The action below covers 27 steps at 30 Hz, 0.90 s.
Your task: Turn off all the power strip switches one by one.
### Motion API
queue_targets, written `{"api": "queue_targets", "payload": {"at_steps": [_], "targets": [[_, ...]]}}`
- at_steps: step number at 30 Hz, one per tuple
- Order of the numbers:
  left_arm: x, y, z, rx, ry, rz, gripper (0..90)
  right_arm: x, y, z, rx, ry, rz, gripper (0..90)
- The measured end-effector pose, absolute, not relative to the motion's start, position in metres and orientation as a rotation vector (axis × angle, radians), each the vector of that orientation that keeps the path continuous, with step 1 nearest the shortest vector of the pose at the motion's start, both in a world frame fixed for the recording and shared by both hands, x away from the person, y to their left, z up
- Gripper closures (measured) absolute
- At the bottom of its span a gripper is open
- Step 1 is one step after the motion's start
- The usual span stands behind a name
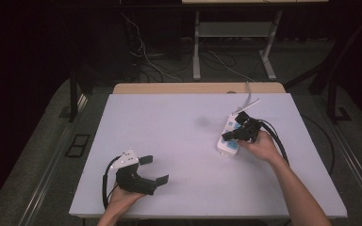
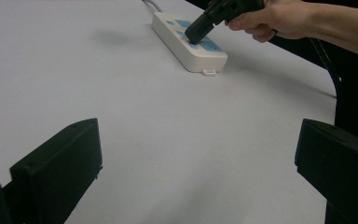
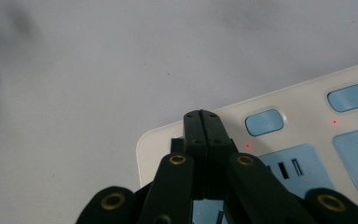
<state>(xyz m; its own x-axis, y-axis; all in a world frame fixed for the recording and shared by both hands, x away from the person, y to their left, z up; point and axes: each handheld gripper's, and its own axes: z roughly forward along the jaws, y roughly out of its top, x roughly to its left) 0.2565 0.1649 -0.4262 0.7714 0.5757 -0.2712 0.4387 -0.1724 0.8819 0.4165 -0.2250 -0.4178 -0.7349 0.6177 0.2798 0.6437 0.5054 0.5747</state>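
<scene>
A white power strip [image 1: 228, 147] with blue sockets and blue switch buttons lies on the right half of the white table [image 1: 184, 141]. My right gripper [image 1: 226, 137] is shut with nothing between its jaws. Its tips rest on the strip's top near one end, beside a blue switch button [image 3: 264, 122]; in the right gripper view the closed tips [image 3: 202, 116] hide what lies under them. Two small red lights [image 3: 247, 145] glow on the power strip [image 3: 307, 107]. My left gripper [image 1: 154, 169] sits low at the table's front left, open and with nothing in it. In the left gripper view the left gripper [image 2: 198, 154] points across the table at the power strip [image 2: 189, 44] and the right gripper [image 2: 195, 33].
The strip's white cord [image 1: 246, 101] runs off the table's far edge. A black cable [image 1: 278, 139] loops from my right gripper along the table's right side. Behind the table stand a wooden ledge [image 1: 198, 88], a metal stand's legs [image 1: 196, 56] and loose floor cables.
</scene>
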Motion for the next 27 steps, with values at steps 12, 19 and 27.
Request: {"api": "queue_targets", "payload": {"at_steps": [12, 19, 27], "targets": [[0.2562, 0.1653, -0.4261, 1.805, 0.785, 0.149, 0.0, 0.4119, -0.2191, -0.4168, -1.122, -2.754, -1.046, 90.0], [0.2578, 0.166, -0.4268, 1.801, 0.791, 0.145, 0.0, 0.4117, -0.2213, -0.4133, -1.117, -2.756, -1.044, 90.0], [0.2577, 0.166, -0.4267, 1.803, 0.789, 0.149, 0.0, 0.4107, -0.2239, -0.4084, -1.097, -2.762, -1.013, 90.0]]}}
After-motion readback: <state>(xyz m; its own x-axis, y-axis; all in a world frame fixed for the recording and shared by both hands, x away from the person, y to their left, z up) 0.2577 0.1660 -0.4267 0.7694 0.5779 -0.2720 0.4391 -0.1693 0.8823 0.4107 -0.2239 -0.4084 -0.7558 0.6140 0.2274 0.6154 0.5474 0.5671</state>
